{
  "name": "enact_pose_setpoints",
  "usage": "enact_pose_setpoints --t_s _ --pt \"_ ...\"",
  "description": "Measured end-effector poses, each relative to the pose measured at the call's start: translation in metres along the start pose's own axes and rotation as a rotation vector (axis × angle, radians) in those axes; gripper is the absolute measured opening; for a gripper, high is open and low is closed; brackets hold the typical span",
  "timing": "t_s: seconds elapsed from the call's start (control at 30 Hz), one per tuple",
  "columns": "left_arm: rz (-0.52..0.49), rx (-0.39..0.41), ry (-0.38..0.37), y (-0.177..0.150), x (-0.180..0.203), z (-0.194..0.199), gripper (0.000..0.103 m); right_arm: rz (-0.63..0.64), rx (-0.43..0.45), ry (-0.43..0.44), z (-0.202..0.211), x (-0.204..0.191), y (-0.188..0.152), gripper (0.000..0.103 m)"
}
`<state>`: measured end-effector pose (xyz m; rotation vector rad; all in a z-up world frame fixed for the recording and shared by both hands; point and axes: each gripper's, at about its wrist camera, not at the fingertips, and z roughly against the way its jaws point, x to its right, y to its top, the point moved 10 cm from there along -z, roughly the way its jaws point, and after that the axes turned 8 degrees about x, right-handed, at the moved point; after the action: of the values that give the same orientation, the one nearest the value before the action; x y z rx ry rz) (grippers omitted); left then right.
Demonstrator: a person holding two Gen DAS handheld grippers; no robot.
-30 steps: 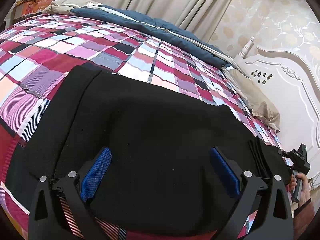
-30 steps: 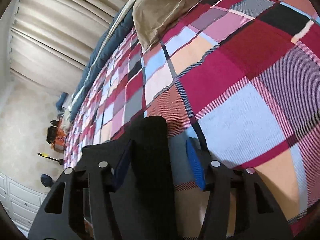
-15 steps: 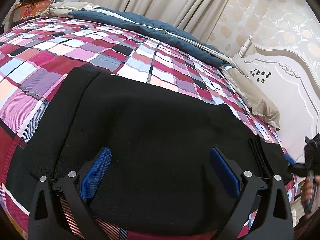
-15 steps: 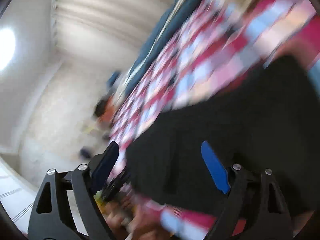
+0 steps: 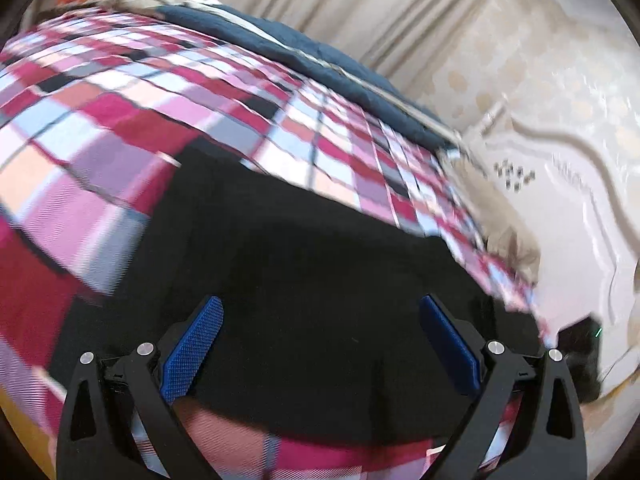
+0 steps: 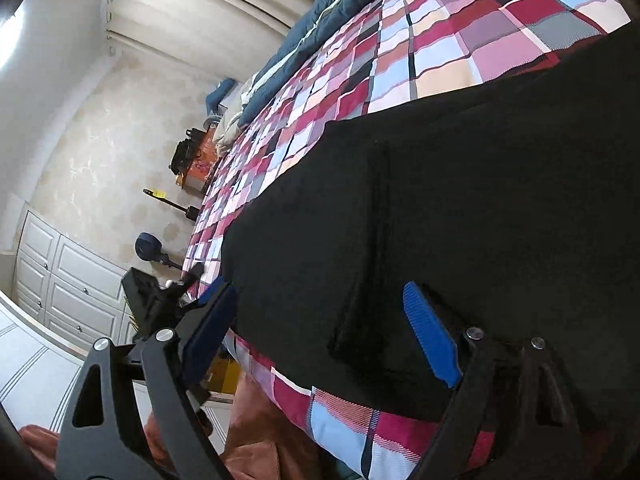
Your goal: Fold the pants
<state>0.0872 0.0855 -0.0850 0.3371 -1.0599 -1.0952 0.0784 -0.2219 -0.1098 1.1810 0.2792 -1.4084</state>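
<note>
Black pants (image 5: pixel 320 256) lie spread flat on the plaid bedspread (image 5: pixel 120 120), reaching to the bed's near edge. My left gripper (image 5: pixel 320 336) hovers open just above their near part, with nothing pinched between its blue pads (image 5: pixel 194 344). In the right wrist view the pants (image 6: pixel 480 200) fill the right half, a folded layer showing near the edge. My right gripper (image 6: pixel 320 312) stands wide open over that near edge, its right pad (image 6: pixel 430 336) above the cloth, gripping nothing. A black device (image 6: pixel 156 300), seemingly the other gripper, shows past the pants' far end.
A blue duvet (image 5: pixel 300 48) lies rolled along the bed's far side before beige curtains. A beige pillow (image 5: pixel 508 240) and white headboard (image 5: pixel 580 200) are at the right. White cupboards (image 6: pixel 60 280) and a fan (image 6: pixel 148 246) stand beyond the bed's foot. Rust-coloured clothing (image 6: pixel 260 440) is below.
My right gripper let go of the black fold it held, opened wide and swung from the pillow end to look along the bed. The left gripper shifted a little, staying open.
</note>
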Motion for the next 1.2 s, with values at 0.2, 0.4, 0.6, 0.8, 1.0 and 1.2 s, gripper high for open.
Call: enact_pose_setpoints --t_s 0.2,0.4,0.6,0.8,1.0,1.2 --pt "0.126 0.01 0.025 0.029 -0.059 0.026 0.097 0.022 0.013 -0.009 -0.003 -0.004 -0.001 0.091" --pt "0.161 -0.134 -0.056 0.024 -0.076 0.001 0.097 0.018 0.019 -0.015 0.001 -0.004 -0.001 0.092" --pt "0.205 -0.214 -0.192 0.024 -0.066 -0.025 0.097 0.023 0.021 -0.029 -0.001 -0.005 -0.001 0.093" --pt "0.249 -0.262 -0.295 0.026 -0.042 -0.043 0.089 0.028 0.028 -0.037 -0.001 -0.005 0.0 0.094" --pt "0.3 -0.36 -0.279 0.005 -0.048 -0.055 0.03 0.035 0.035 -0.043 -0.001 -0.005 -0.001 0.095" --pt "0.168 -0.321 -0.199 0.012 -0.032 -0.047 0.021 0.05 0.05 -0.048 0.001 -0.007 -0.001 0.095"
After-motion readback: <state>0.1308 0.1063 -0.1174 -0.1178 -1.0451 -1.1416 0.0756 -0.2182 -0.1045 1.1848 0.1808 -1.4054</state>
